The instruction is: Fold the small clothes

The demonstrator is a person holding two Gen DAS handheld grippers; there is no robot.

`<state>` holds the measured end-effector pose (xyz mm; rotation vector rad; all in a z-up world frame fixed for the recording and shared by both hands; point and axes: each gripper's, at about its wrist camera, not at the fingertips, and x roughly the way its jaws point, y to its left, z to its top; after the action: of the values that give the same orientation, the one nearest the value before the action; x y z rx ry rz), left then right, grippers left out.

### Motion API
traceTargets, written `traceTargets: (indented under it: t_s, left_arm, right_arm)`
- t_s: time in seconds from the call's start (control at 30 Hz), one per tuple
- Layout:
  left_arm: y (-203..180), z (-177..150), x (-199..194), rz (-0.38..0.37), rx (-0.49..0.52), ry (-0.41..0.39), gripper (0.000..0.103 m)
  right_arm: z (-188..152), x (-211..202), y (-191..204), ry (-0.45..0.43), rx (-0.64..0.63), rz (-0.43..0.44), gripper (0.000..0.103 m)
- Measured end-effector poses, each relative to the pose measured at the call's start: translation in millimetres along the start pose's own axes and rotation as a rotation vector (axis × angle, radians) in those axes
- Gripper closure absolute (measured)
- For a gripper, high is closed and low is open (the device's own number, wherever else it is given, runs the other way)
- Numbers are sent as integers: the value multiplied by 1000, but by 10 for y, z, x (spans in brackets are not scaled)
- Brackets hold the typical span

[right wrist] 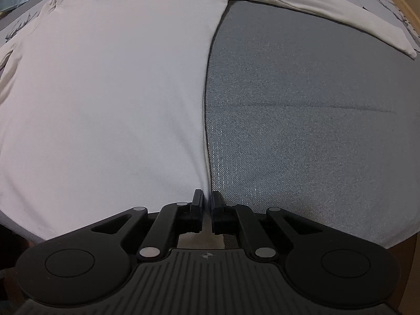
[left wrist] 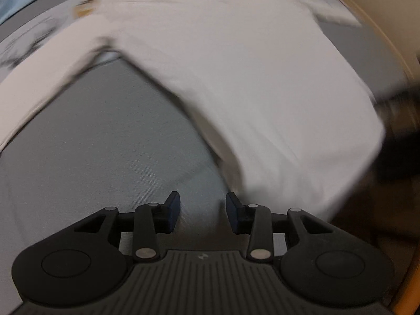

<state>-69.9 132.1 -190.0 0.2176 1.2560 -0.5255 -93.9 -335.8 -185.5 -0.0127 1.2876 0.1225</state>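
**Right gripper pinches shirt edge, left stands apart**

While both grippers point steeply down, the right gripper (right wrist: 207,199) is clamped on the white shirt's (right wrist: 105,92) side edge; the left gripper (left wrist: 202,204) stands parted, empty — beyond, the shirt lies spread on grey fabric (right wrist: 302,110), sleeve (right wrist: 328,13) outstretched.

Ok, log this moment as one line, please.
garment: white long-sleeved shirt flat on grey mat | right claw: shut at shirt's side edge | left claw: open, empty, beside hem
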Motion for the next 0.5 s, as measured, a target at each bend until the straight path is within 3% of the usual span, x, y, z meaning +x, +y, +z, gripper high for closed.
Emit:
traceTargets:
  t_s: [0.07, 0.3, 0.5]
  left_arm:
    - [-68, -11, 70, 14, 69, 10, 62]
    - [-510, -42, 257, 31, 353, -105, 62]
    - [-677, 77, 316, 8, 417, -134, 62]
  right_arm:
    - [-2, 6, -13, 1, -5, 0, 99]
    - [-1, -25, 9, -1, -22, -3, 99]
    - [-29, -39, 25, -12, -27, 1, 99]
